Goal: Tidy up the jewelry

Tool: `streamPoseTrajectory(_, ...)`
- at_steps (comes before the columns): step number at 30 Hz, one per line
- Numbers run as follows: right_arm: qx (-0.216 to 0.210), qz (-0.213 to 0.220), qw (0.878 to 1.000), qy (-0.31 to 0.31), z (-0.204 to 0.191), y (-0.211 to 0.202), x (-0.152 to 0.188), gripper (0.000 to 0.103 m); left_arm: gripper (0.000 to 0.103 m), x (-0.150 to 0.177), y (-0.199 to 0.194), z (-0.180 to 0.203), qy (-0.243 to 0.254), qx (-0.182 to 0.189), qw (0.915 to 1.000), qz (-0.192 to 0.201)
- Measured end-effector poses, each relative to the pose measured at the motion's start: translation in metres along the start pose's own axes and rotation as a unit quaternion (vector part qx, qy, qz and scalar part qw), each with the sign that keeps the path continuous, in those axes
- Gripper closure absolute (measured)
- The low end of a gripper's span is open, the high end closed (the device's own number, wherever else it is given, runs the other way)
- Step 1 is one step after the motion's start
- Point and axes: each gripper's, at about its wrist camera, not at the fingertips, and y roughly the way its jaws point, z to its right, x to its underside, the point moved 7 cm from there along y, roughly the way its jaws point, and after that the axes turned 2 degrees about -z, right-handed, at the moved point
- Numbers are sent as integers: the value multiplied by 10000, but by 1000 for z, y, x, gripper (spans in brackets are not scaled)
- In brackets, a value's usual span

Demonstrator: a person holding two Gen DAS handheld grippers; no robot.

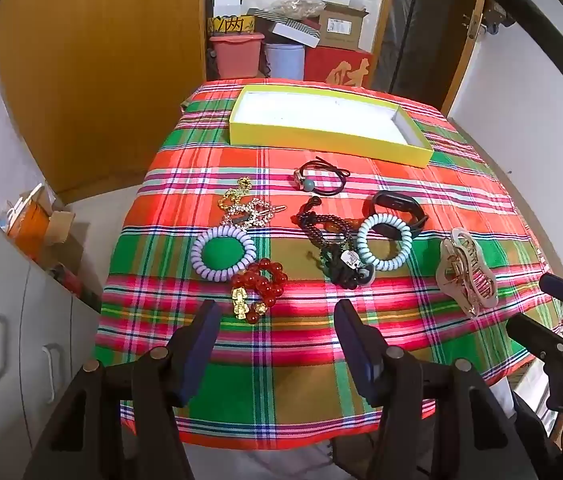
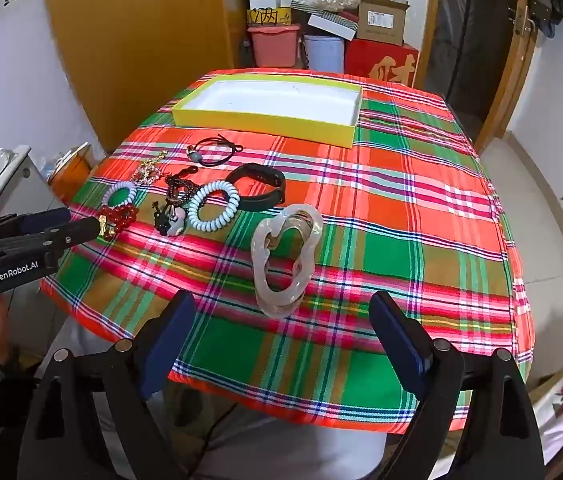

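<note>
Yellow box (image 1: 321,136) sitting empty; sorting not yet begun. Left tongs (image 1: 277,320) hovering spread near red bead bracelet (image 1: 259,280), right tongs (image 2: 281,320) spread before hair claw (image 2: 285,256). Next: descend, pinch.

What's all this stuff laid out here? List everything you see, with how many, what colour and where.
Tray: one, yellow with white inside, empty, far end of the table.
Tablecloth: one, red, green and pink plaid, covers the table.
Hair tie: one, black with a bead, just before the tray.
Rhinestone clip: one, gold and clear, left of centre.
Wristband: one, black, right of centre.
Coil hair ties: two, lilac on the left, pale blue on the right.
Dark bead strings: a tangle, brown and black, centre.
Red bead bracelet: one, gold charm, nearest the left gripper.
Claw clip: one, beige, before the right gripper.
Left gripper: open, empty.
Right gripper: open, empty.
</note>
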Motion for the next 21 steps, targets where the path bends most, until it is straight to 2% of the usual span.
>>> streamPoseTrajectory(9, -68, -4, 10000, 7, -4, 5, -5, 14, 44, -2, -3, -7, 96, -26, 9999, 81)
streamPoseTrajectory(11, -93, 41, 9999, 7, -3, 0, 0, 14, 44, -2, -6, 2, 148, -136, 9998, 94)
streamPoseTrajectory(21, -55, 125, 9999, 23, 0, -3, -2, 14, 44, -6, -9, 4, 167, -79, 9998, 92)
